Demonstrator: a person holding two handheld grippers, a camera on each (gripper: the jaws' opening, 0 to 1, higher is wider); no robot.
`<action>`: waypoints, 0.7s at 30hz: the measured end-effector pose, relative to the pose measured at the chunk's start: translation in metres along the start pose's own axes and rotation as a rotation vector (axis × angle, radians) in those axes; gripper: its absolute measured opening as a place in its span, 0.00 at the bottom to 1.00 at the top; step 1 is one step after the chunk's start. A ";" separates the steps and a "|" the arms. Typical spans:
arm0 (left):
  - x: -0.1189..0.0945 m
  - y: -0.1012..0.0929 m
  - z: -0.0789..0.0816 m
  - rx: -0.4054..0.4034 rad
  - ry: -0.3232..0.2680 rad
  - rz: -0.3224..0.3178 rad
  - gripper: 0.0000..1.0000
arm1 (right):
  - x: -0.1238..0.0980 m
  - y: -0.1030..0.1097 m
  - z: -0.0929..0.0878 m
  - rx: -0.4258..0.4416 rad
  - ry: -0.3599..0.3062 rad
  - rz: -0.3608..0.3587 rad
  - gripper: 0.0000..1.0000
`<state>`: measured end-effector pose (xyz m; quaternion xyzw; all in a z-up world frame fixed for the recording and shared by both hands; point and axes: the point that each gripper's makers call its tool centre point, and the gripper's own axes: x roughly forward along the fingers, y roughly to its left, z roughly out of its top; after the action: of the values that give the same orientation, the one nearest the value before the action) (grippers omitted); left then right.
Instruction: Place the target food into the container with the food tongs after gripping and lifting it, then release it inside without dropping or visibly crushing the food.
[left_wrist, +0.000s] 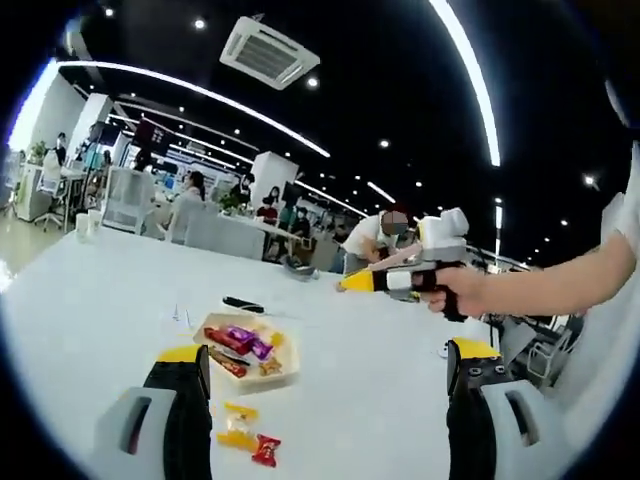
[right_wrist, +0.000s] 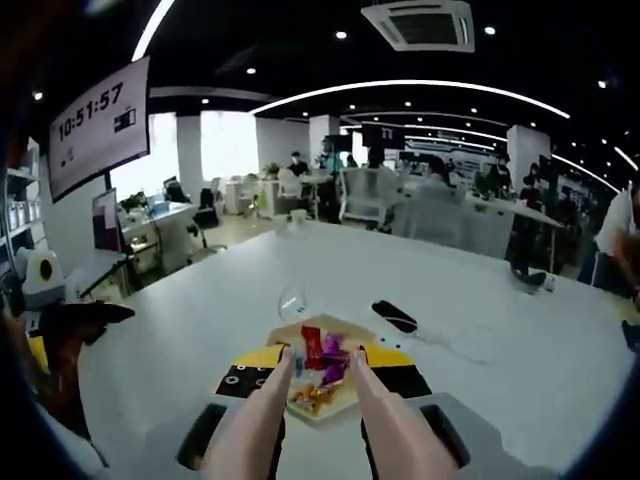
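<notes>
While my right gripper (right_wrist: 322, 385) aims its tongs (right_wrist: 365, 420), tips apart, at the candy tray (right_wrist: 345, 326) mid-frame, my left gripper (left_wrist: 330, 375) idles with fingers spread; next, pinching one candy gently.

Bare table (left_wrist: 90, 300) around tray (left_wrist: 290, 372); loose candies (left_wrist: 250, 435) before it, dark object (left_wrist: 243, 305) behind.

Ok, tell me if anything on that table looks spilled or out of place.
Two wrapped sweets, a yellow one and a red one, lie loose on the white table, just outside the tray that holds the other sweets. They look strayed, or simply not yet moved. Nothing looks damaged or crushed.
</notes>
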<state>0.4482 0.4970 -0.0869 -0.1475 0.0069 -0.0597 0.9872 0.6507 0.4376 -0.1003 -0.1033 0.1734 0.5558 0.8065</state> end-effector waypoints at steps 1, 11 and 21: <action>-0.003 0.002 -0.002 -0.026 0.016 0.002 0.99 | 0.000 0.001 -0.001 0.012 0.004 0.002 0.28; -0.029 0.016 -0.020 -0.018 0.068 0.058 0.99 | 0.015 0.021 -0.023 0.021 0.037 0.049 0.28; -0.046 0.023 -0.038 -0.049 0.116 0.110 0.99 | 0.023 0.059 -0.037 -0.019 0.073 0.104 0.28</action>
<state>0.4044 0.5137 -0.1300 -0.1675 0.0733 -0.0136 0.9830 0.5974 0.4657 -0.1420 -0.1220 0.2026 0.5946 0.7685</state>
